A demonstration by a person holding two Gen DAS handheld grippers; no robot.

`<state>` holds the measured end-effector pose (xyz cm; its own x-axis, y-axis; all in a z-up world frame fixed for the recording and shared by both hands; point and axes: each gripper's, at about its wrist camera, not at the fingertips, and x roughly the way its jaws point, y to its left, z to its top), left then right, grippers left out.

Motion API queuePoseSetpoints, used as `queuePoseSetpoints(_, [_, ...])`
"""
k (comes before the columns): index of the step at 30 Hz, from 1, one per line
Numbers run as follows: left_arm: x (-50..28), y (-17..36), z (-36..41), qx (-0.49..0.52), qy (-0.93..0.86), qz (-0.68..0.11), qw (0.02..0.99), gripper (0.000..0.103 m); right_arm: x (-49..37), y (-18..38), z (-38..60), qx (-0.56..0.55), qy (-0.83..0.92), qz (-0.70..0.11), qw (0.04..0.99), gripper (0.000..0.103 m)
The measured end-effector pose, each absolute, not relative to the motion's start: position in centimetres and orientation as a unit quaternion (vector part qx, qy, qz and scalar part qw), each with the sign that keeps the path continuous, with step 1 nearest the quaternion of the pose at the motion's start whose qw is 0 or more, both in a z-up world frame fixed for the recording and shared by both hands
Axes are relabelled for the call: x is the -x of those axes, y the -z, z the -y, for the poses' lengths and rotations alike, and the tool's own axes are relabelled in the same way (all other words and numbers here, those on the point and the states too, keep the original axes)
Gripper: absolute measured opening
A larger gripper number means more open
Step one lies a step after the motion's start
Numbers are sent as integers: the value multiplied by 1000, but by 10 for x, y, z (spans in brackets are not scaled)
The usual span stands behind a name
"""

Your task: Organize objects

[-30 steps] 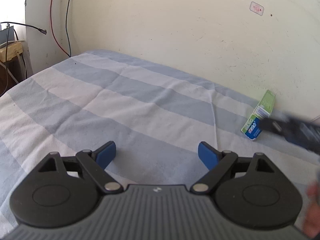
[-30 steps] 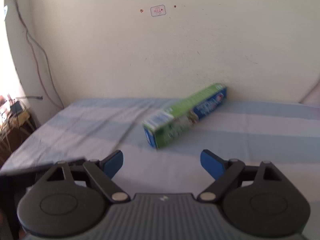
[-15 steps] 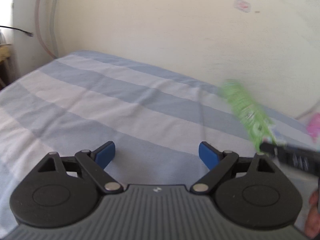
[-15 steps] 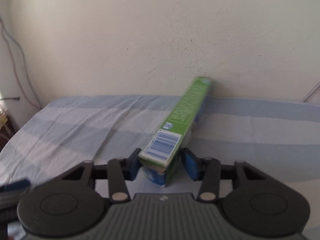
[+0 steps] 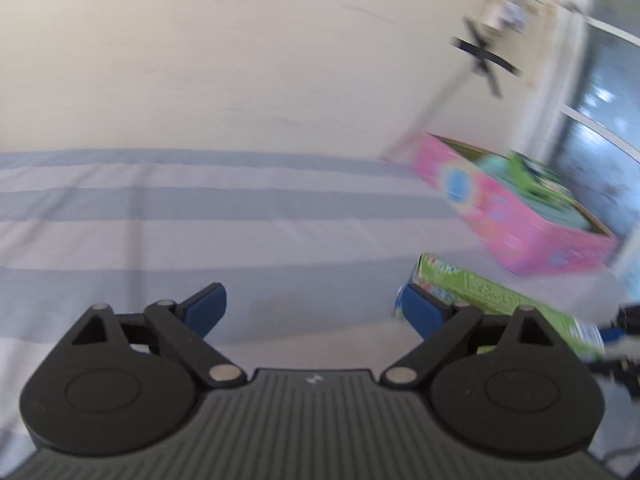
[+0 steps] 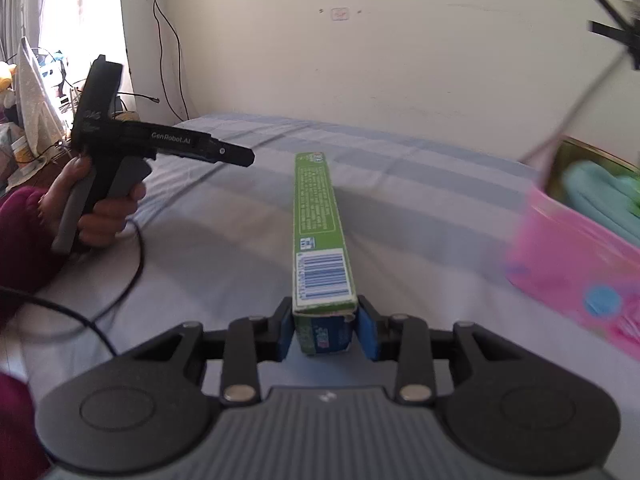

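My right gripper (image 6: 323, 334) is shut on the near end of a long green toothpaste box (image 6: 318, 224), which sticks out forward above the striped bed sheet (image 6: 400, 208). The same box (image 5: 492, 294) shows at the right of the left wrist view, just past my left gripper's right finger. My left gripper (image 5: 314, 308) is open and empty over the sheet; in the right wrist view its black body (image 6: 132, 140) is held up at the left. A pink box (image 6: 576, 248) with teal and green things inside stands at the right, also in the left wrist view (image 5: 520, 220).
A cream wall (image 6: 360, 60) runs behind the bed. A black cable (image 6: 132, 280) trails over the sheet at the left. Cluttered furniture and a bright window (image 6: 40, 80) lie at the far left. A window or door (image 5: 600, 120) is at the right.
My right gripper has lifted the green box off the sheet and swung right toward the pink box. My left gripper has swung right too, bringing the pink box into view.
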<state>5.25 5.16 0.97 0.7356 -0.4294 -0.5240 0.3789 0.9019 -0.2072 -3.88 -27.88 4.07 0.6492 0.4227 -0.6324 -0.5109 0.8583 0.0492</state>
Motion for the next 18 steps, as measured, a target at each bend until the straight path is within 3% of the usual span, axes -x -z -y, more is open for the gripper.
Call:
queuePoseSetpoints(6, [-43,-15,-5,39,279,-305,910,96,63,-42,363,-9,-69,-306,950,41])
queuePoseSetpoints(9, [-36,-13,8,46,301,-319,898,96,70,-41,370,-53,-83,-288,952,44])
queuePoseSetpoints(12, [-28,-9,17,54,307,-331,891,96,74,-38,355,-16,-111,-280,953,63])
queuePoseSetpoints(18, [-33,6,48,47,286,-363,886,94,61,-30,349,-4,-139,-279,950,70])
